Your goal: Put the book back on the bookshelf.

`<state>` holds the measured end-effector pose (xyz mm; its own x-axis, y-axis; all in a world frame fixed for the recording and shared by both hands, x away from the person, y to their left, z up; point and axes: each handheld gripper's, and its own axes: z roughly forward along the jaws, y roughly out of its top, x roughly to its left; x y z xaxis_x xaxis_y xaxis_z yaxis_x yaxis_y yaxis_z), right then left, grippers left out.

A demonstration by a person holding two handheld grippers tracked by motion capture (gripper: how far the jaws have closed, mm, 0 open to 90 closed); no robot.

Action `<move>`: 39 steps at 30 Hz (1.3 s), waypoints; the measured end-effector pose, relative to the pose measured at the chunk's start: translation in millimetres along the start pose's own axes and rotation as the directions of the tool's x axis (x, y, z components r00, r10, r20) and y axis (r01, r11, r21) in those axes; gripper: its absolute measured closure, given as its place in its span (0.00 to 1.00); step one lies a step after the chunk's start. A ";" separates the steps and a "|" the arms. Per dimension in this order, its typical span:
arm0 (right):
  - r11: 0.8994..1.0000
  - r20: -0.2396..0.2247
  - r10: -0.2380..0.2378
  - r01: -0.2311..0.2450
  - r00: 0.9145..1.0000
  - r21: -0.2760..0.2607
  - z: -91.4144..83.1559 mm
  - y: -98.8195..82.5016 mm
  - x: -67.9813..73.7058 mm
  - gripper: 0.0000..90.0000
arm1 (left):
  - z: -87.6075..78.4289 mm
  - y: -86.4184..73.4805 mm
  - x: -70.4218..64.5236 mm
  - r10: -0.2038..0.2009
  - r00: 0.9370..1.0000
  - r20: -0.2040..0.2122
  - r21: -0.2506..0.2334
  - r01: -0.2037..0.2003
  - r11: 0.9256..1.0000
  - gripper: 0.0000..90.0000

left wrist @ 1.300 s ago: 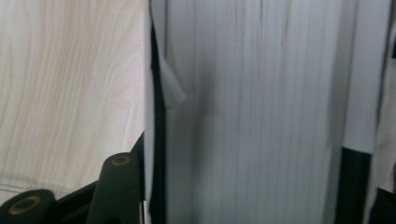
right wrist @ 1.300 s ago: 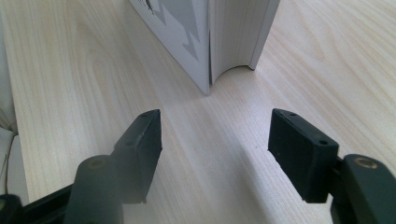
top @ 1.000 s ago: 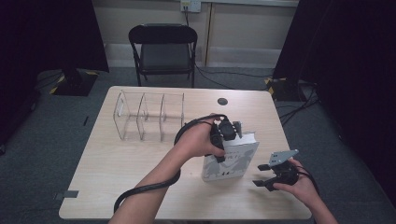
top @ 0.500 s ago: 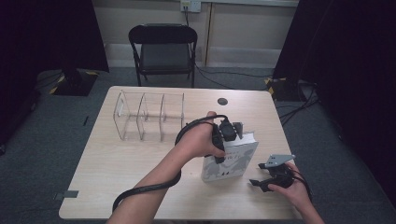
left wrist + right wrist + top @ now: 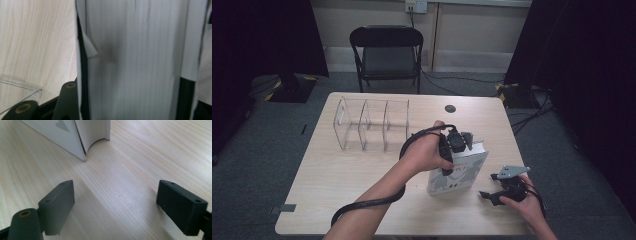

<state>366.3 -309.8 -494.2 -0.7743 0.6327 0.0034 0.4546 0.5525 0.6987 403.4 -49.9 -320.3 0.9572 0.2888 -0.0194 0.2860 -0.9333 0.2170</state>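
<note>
Your left gripper (image 5: 455, 141) is clamped on the top edge of a thick white book (image 5: 462, 175), which stands upright on the pale wooden table (image 5: 362, 175) toward its right side, near your edge. The book's cover is glossy white with grey figures printed on it, and it leans slightly, its spine turned toward the far right. In the left gripper view the block of pages (image 5: 135, 60) runs up between the black jaws as a band of fine grey-white lines, with a small folded corner of paper at its left edge and the matte black jaw arm pressed against that side. Your right gripper (image 5: 499, 192) rests low over the table just to the right of the book and apart from it; its jaws have just been opening and now stand wide, with nothing between them but bare wood grain. In the right gripper view the two blocky black pads (image 5: 58, 202) sit far apart, and the book's lower corner (image 5: 82, 142) shows ahead of them, the cover curving away from the page block where it meets the table. Behind your left hand (image 5: 427, 152), a clear plastic rack (image 5: 372, 125) with upright dividers stands on the left half of the table, well away from the book.
</note>
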 end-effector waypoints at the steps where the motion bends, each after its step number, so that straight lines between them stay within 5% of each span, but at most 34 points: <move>1: 1.000 -0.001 -0.001 0.001 1.000 -0.004 -0.1 -0.5 -0.1 0.16 | -0.5 -0.7 -0.9 -0.009 1.000 -0.003 0.001 0.009 1.000 0.58; 11: 0.999 -0.003 -0.008 0.007 1.000 -0.045 0.5 -5.7 -2.1 0.14 | -9.4 -7.6 -1.3 -0.095 0.995 0.015 0.000 0.095 0.996 0.59; 19: 0.999 -0.003 -0.007 0.007 1.000 -0.045 0.5 -5.8 -2.1 0.14 | -26.0 -16.1 -0.6 -0.124 0.992 0.001 -0.007 0.124 0.992 0.59; 28: 0.999 -0.005 -0.006 0.006 1.000 -0.044 0.4 -5.7 -2.1 0.14 | -37.8 -31.9 6.0 -0.195 0.981 0.002 0.003 0.195 0.981 0.59; 39: 0.999 -0.004 -0.006 0.006 1.000 -0.044 0.5 -5.7 -2.1 0.14 | -45.2 -46.4 10.7 -0.226 0.974 -0.002 0.012 0.226 0.974 0.59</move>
<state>365.6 -314.1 -498.6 -0.7791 0.6269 0.0021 0.4300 0.5319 0.7295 398.4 6.1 -286.5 0.8679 0.4923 -0.0663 0.4951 -0.8465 0.1958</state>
